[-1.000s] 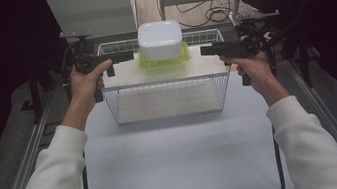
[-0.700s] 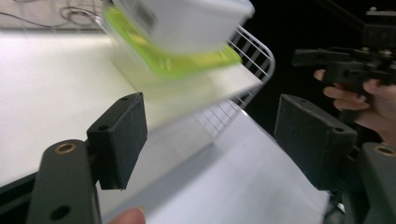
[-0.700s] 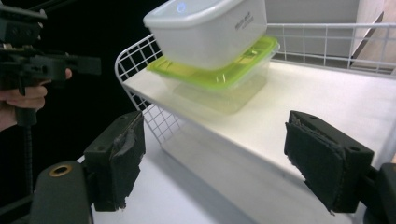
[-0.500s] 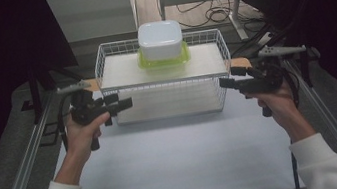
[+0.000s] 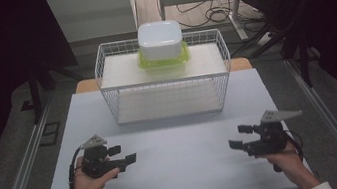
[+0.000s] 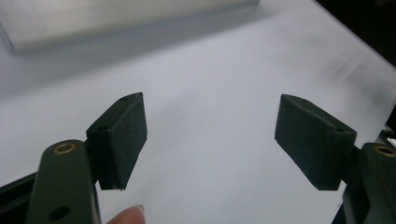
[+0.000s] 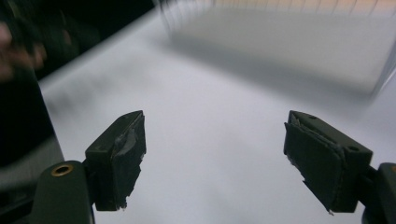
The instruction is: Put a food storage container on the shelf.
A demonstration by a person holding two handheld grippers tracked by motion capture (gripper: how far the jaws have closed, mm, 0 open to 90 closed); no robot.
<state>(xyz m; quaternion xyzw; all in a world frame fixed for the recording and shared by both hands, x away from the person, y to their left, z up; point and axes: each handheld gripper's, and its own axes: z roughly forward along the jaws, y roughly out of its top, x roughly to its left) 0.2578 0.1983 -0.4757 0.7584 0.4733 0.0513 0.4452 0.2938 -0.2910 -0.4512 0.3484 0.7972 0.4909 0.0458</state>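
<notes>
Hovering low over the near bench (image 5: 178,174), the left gripper (image 5: 124,154) and right gripper (image 5: 237,135) gape empty, tips facing inward. Beyond, the wire basket (image 5: 167,99) lies lengthwise across, bearing stacked containers (image 5: 161,42).

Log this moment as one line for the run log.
left gripper: open, empty | right gripper: open, empty | white tub: on green lid, atop wire basket
</notes>
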